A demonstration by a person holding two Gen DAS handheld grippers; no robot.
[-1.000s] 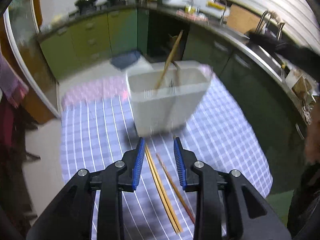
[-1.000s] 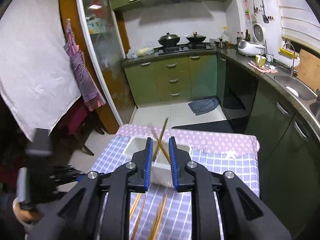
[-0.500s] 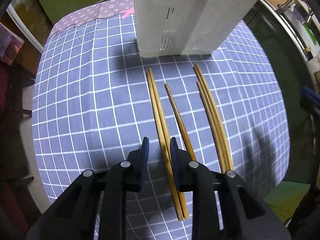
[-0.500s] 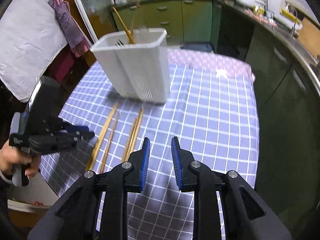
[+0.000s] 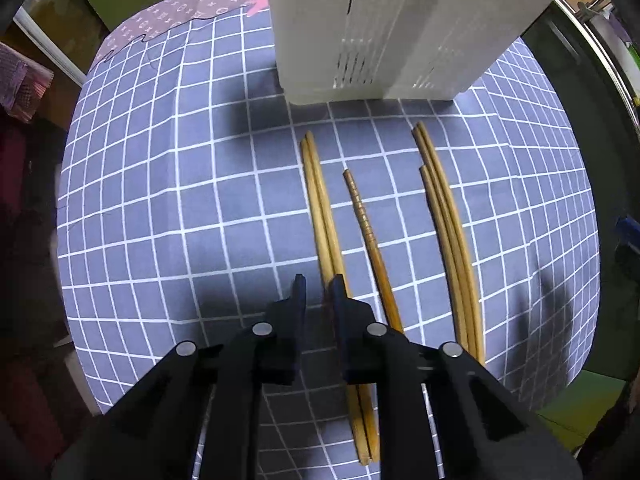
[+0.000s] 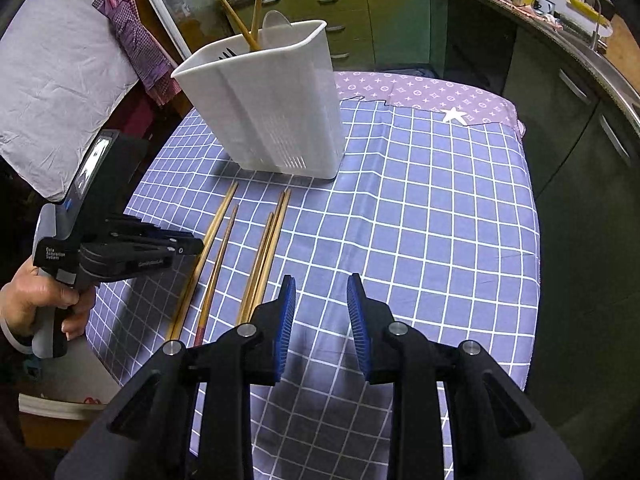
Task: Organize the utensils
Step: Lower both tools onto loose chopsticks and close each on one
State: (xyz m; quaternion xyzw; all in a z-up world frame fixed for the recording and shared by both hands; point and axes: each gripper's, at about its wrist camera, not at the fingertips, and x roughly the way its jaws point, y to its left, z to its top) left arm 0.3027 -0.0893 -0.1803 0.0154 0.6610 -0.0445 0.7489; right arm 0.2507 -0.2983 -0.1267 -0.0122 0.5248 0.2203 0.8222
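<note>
Two chopsticks and a spoon already stand in the white bin [image 6: 276, 108] at twelve o'clock. Five chopsticks [image 5: 444, 216] lie on the cloth [image 5: 160, 200]. The left gripper [image 5: 318, 288] is closing on a pair [image 5: 320, 208]; whether it pinches them I cannot tell. The right gripper [image 6: 321, 292] is opening, empty.

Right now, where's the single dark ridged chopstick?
Left wrist view: the dark chopstick lies on the checked cloth between the left pair and the right bundle, below the white holder.
</note>
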